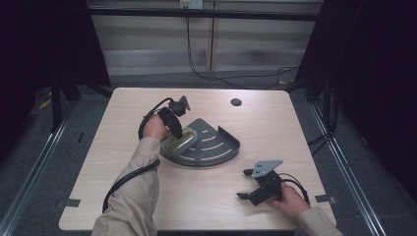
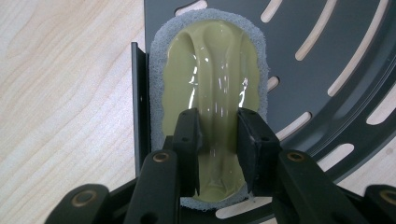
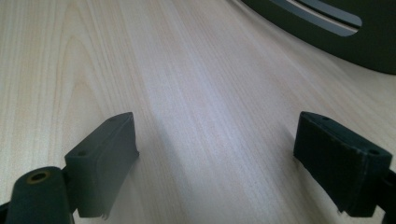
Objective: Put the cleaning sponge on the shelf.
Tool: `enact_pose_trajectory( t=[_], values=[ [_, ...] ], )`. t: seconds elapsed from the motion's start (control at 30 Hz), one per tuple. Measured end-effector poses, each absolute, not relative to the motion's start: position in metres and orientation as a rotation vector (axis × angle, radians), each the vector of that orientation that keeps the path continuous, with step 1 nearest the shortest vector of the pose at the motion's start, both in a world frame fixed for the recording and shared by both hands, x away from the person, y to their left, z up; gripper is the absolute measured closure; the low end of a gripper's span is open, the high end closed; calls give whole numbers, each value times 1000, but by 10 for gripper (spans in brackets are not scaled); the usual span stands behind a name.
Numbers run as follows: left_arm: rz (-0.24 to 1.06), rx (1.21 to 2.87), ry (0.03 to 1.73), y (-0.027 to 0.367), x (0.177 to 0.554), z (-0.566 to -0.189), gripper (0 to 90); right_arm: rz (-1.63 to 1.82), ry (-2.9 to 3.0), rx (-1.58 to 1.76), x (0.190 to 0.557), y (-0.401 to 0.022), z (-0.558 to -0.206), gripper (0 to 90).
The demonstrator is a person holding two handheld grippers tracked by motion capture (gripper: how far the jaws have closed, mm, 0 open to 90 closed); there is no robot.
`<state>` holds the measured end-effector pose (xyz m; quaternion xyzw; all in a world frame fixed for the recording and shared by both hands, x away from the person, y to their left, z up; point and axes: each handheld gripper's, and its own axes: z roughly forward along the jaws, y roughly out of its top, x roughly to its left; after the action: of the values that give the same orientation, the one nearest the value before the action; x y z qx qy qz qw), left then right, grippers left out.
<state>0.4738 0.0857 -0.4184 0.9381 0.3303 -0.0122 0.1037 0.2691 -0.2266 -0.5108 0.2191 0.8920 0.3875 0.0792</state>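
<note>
Pinching the raised ridge of an olive-green oval scrubber with a grey abrasive rim (image 2: pixel 212 84), our left gripper (image 2: pixel 218 135) is clenched on it inside the dark grey slotted quarter-round metal rack (image 2: pixel 336 56). Our right gripper (image 3: pixel 217 154), jaws spread wide, holds nothing over the pale wooden table (image 3: pixel 196 84).

Your left claw (image 2: pixel 218 135) is working hemmed in: the corner rack's (image 1: pixel 216 147) upright side wall (image 2: pixel 138 102) is standing just left of the sponge (image 2: pixel 210 70) it is pinching. Your right claw (image 3: pixel 215 158) is gaping over bare worktop (image 3: pixel 187 84), with the rack's curved rim (image 3: pixel 327 28) lying well ahead. Nothing is blocking the worktop's near and right stretches (image 1: pixel 295 123).
</note>
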Motion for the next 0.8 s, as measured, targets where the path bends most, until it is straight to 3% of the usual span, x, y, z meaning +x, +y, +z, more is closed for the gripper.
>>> enact_pose_trajectory(
  t=[0.33, 0.8],
  values=[
    [-34, 2773, 994, 86, 474, -420, 669, 1160, 2669, 655, 269, -227, -511, 126],
    [15, 2770, 1024, 86, 473, -414, 464, 1162, 2664, 651, 269, -227, -511, 126]
  ],
)
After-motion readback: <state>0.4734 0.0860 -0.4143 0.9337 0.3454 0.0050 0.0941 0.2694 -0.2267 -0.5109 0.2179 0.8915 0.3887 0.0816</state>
